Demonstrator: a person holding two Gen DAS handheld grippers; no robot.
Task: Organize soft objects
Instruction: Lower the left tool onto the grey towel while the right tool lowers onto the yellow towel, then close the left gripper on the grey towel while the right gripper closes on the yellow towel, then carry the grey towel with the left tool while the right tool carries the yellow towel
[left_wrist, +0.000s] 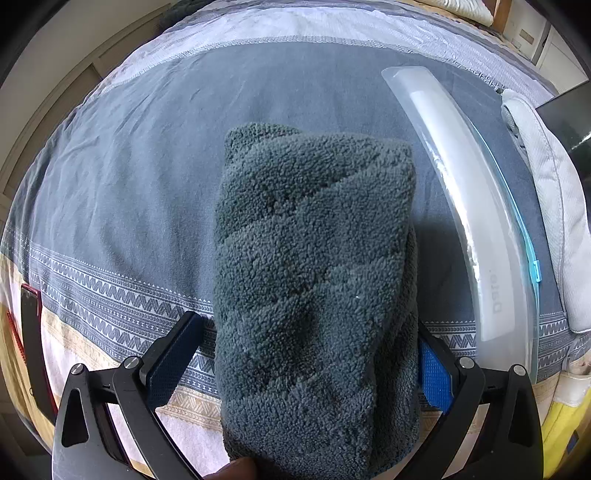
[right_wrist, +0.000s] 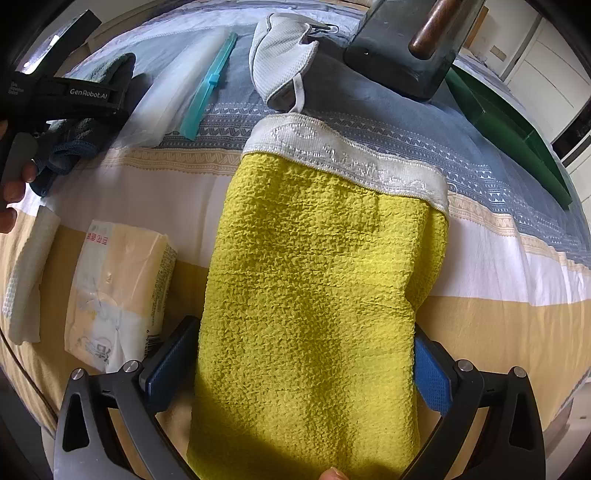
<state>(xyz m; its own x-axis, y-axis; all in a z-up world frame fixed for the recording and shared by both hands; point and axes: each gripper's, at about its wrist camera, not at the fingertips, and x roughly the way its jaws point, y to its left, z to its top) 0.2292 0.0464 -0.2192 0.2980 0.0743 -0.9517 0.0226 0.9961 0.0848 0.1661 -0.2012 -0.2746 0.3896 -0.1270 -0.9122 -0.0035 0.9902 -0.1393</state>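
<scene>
Grey-green plush towel (left_wrist: 314, 280), folded, lying on bed (left_wrist: 129, 177), pinched between left gripper (left_wrist: 310, 362) pads; soft, light, bulky, better held at the thick fold. Yellow terry towel (right_wrist: 314, 280) clamped likewise in right gripper (right_wrist: 306, 365); limp, likely to droop

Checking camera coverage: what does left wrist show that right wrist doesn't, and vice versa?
Left wrist only: the left gripper closed on the folded dark grey towel, seen close up.

Right wrist only: the right gripper holding the yellow towel, a wrapped tissue pack, a white cloth and a green box.

Both: the striped bedspread, the clear zip bag with its blue slider, and the white mesh pouch. The right wrist also catches the left gripper and grey towel from the side.
</scene>
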